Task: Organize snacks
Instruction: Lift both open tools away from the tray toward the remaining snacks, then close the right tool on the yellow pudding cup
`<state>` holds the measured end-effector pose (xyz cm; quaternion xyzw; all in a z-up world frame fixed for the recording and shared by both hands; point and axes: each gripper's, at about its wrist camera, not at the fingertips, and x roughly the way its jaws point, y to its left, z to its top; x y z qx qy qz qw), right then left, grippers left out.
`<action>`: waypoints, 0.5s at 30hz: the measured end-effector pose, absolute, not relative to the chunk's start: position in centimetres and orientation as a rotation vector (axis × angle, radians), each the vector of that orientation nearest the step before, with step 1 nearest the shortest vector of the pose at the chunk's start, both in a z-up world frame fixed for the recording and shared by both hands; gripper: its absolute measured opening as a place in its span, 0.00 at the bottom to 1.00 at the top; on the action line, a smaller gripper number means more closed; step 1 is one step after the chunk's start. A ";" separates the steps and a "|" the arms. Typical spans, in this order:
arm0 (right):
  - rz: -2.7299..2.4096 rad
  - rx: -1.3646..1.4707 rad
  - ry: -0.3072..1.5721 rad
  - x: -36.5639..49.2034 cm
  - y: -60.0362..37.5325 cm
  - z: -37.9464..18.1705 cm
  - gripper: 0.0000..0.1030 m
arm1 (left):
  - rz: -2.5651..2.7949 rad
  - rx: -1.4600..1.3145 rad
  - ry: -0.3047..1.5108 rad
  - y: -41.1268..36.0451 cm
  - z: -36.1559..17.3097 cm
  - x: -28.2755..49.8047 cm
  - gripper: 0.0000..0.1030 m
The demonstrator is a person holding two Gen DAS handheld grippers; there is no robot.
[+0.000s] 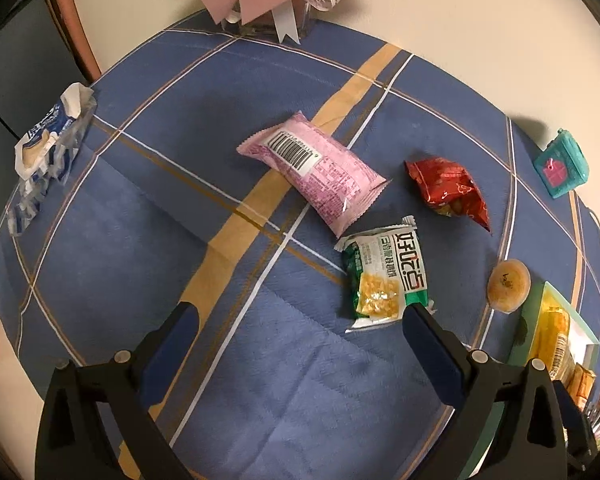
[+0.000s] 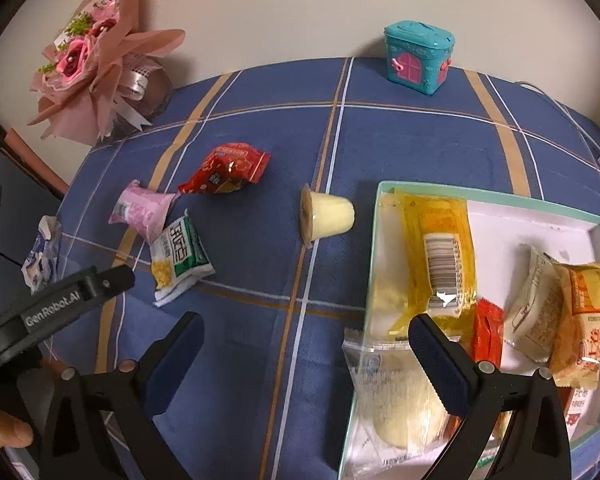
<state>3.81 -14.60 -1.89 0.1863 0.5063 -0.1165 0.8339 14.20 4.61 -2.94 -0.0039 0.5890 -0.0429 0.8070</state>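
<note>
Your table wears a blue checked cloth (image 1: 112,248), and the loose snacks lie in a cluster near its middle. The pink packet (image 1: 316,170) rests barcode up, with the green and white packet (image 1: 386,274) just beside its lower corner and the red packet (image 1: 448,188) a little to the right. A pudding cup (image 2: 326,216) lies tipped on its side between that cluster and the box (image 2: 540,210). The box already holds several packets: a yellow one (image 2: 440,252) with its barcode up, a clear bag (image 2: 392,392) overlapping the near rim, and orange and beige ones at the far side.

A pink bouquet (image 2: 96,76) stands at the back left corner, and a teal toy house (image 2: 418,58) at the back edge. A torn blue and white wrapper (image 1: 46,148) sits at the left edge.

Your left gripper (image 1: 300,332) hovers over bare cloth, its fingers spread wide and empty; one fingertip is just beside the green and white packet. Your right gripper (image 2: 308,344) is likewise wide apart and empty, its right finger (image 2: 440,364) over the box's near rim.
</note>
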 end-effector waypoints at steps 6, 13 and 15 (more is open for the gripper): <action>-0.230 0.397 1.011 4.4 -15.2 -1.4 1.00 | -0.111 -0.023 1.278 3.7 -3.9 15.4 0.99; -0.201 0.370 0.971 5.7 -16.0 -0.8 1.00 | -0.148 -0.035 1.271 2.5 -4.6 17.0 0.99; -0.199 0.367 0.964 6.2 -16.5 -0.7 1.00 | -0.154 -0.049 1.269 2.4 -4.8 17.4 0.99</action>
